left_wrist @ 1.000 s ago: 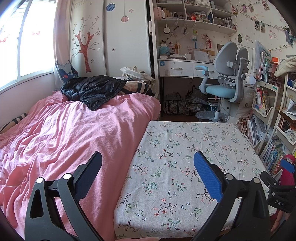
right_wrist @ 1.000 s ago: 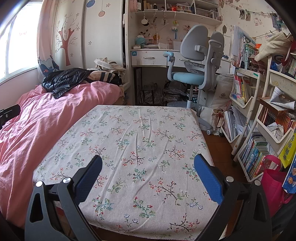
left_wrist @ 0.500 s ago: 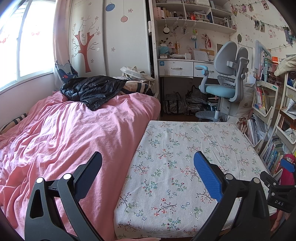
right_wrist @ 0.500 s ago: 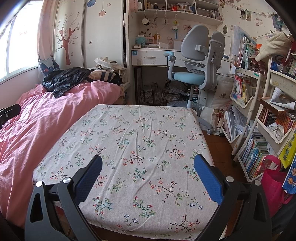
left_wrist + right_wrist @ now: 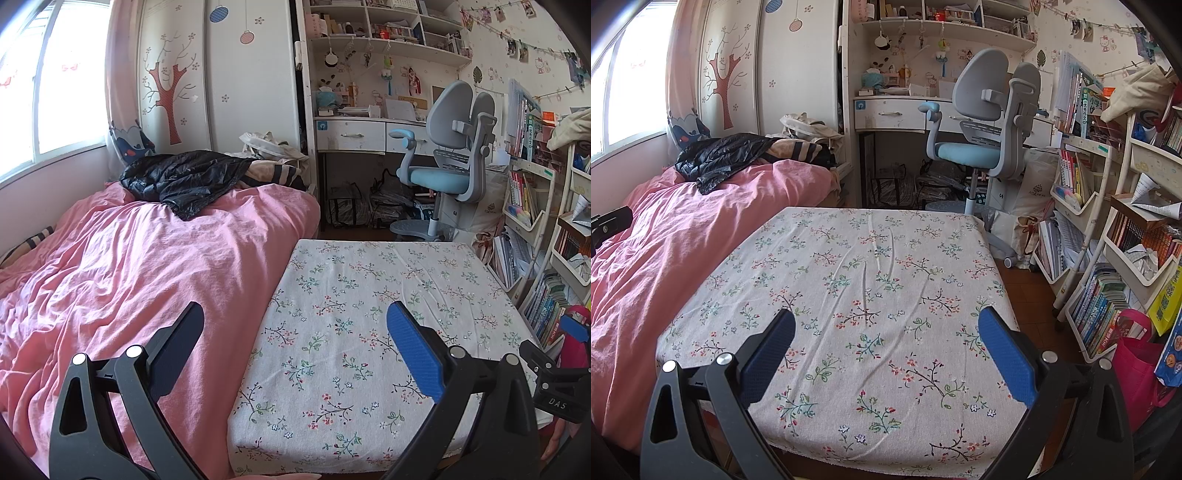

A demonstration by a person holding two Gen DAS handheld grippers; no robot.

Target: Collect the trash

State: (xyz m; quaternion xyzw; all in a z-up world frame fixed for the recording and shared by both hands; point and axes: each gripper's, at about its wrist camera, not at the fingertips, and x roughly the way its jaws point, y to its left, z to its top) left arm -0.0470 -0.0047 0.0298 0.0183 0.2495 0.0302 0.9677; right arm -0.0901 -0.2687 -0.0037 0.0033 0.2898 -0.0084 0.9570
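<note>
Cloth, plastic and a little metal

We see a matt, creased floral cotton cloth (image 5: 871,266) over the tabletop, a soft wrinkled pink cloth bedcover (image 5: 122,266), a glossy crinkled black plastic bag (image 5: 184,177) on it, and each matt black plastic tool (image 5: 295,345) (image 5: 886,345) with textured blue pads (image 5: 1006,358) and shiny metal rivets.

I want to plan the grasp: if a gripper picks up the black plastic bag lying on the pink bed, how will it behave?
The black plastic bag looks thin, glossy and crumpled, so probably floppy and light; it would likely drape from a pinch. Its sheen suggests it may slip between pads.
</note>
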